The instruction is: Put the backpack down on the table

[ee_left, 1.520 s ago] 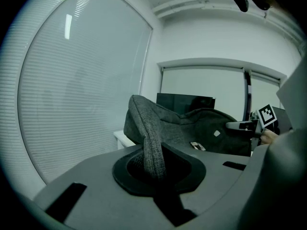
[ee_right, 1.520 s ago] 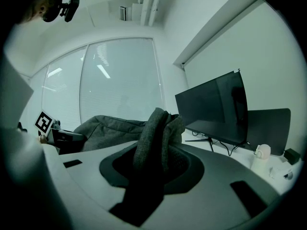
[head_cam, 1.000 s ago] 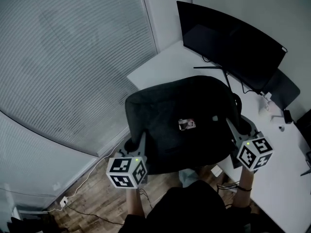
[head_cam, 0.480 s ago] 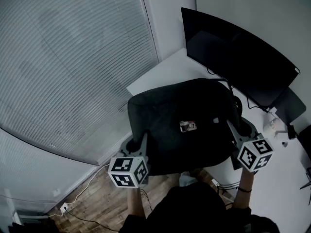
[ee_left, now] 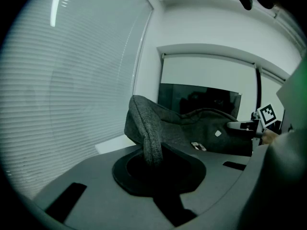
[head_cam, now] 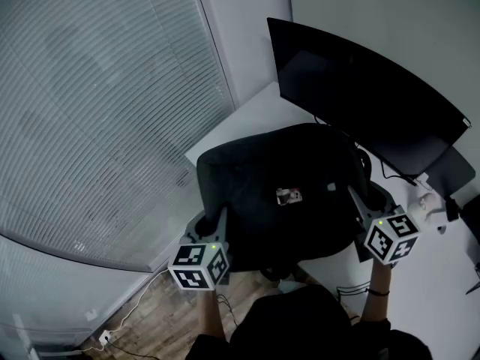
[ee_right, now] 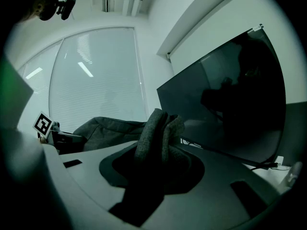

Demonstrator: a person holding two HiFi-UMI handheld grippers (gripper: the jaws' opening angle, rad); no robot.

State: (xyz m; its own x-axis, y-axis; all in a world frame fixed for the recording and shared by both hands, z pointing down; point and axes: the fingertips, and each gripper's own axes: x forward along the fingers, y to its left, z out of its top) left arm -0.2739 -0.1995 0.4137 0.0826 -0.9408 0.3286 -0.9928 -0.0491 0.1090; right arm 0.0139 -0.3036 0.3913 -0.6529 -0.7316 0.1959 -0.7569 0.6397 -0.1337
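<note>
1. While the left gripper (head_cam: 216, 220) and the right gripper (head_cam: 360, 201) hold it, the dark grey fabric backpack (head_cam: 277, 193) hangs spread between them over the near corner of the white bench (head_cam: 247, 115), before the black curved monitor (head_cam: 367, 88).
2. Left gripper: clenched on a thin fold of the backpack's left edge.
3. Right gripper: clamped on a thicker, bunched fold at its right edge.
4. Whether the backpack's underside touches the bench cannot be told; its near edge juts past the bench, above the wooden floor (head_cam: 172, 306).

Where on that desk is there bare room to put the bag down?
The white table corner between the slatted window blinds and the curved black monitor looks bare, just past the dark grey fabric backpack. Cables and small items crowd the right end.
</note>
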